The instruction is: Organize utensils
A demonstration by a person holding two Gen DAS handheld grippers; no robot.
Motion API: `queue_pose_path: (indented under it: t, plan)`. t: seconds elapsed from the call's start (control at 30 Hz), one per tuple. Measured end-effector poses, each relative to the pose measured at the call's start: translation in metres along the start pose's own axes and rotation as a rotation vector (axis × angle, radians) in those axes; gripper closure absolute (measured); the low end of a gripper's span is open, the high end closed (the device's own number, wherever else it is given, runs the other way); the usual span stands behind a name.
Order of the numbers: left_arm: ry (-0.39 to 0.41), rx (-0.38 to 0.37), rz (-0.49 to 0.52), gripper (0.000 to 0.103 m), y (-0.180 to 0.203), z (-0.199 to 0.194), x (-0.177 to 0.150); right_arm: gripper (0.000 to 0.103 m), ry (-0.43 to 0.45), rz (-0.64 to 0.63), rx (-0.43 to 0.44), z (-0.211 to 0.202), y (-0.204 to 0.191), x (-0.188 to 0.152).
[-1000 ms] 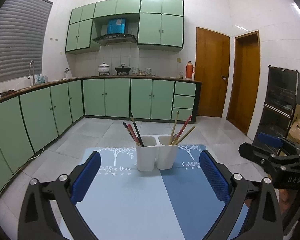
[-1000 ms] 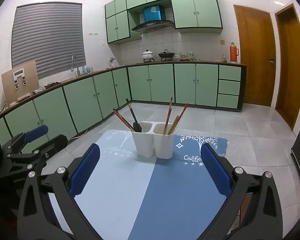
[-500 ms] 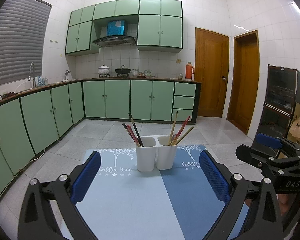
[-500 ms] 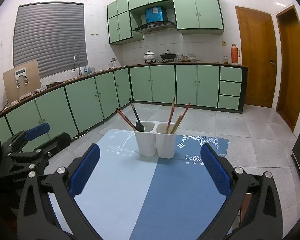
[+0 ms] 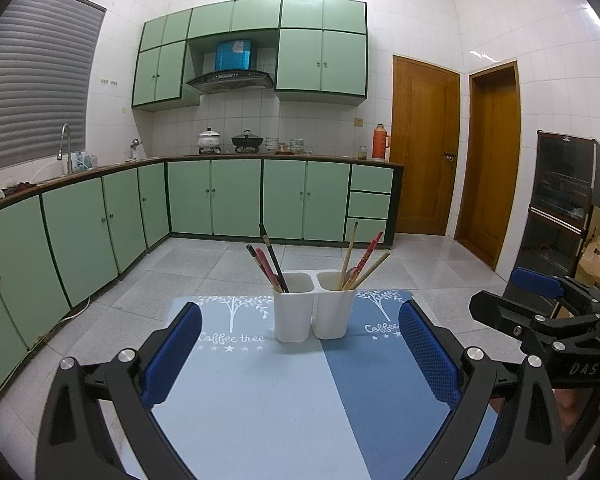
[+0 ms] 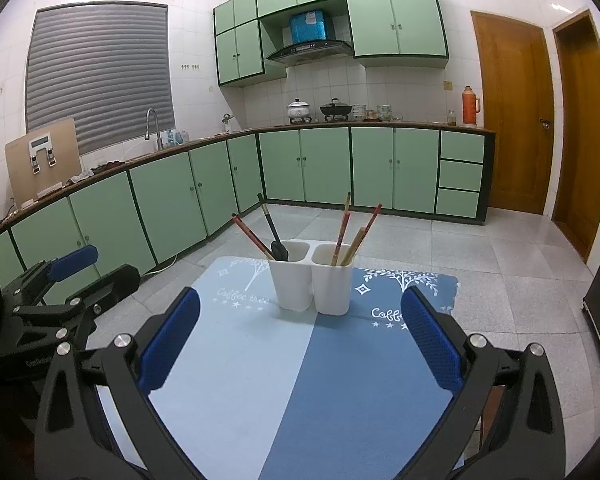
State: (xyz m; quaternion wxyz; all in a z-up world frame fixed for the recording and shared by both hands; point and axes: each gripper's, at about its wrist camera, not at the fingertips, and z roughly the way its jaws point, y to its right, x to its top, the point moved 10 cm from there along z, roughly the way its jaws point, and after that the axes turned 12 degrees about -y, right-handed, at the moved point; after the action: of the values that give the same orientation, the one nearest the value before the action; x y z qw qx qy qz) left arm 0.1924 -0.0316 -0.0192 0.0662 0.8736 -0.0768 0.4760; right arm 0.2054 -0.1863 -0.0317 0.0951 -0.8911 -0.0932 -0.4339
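Observation:
A white two-compartment holder [image 5: 310, 306] [image 6: 310, 284] stands upright at the far end of a blue mat [image 5: 284, 396] [image 6: 300, 380]. Its left compartment holds red chopsticks [image 5: 262, 264] and a dark utensil [image 6: 274, 236]. Its right compartment holds wooden and red chopsticks [image 5: 360, 260] [image 6: 350, 232]. My left gripper [image 5: 300, 350] is open and empty, short of the holder. My right gripper [image 6: 300, 340] is open and empty, also short of the holder. Each gripper shows at the side of the other's view, the right one [image 5: 540, 308], the left one [image 6: 60, 280].
The mat covers a small table with tiled floor [image 5: 220, 264] around it. Green cabinets [image 5: 236, 200] line the left and far walls. Two wooden doors [image 5: 424, 152] and a dark cabinet [image 5: 560, 204] stand at the right.
Both grippers have drawn back and risen slightly, so the holder sits a little farther away. Both stay open and empty.

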Motion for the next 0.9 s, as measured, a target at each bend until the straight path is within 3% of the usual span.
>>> queue_pose_path:
  t: [0.9]
  plan:
    - [0.000,-0.001,-0.004,0.006,-0.0024,0.0014,-0.0002,0.005,-0.003,0.000,-0.001,0.0017,-0.0009,0.0012]
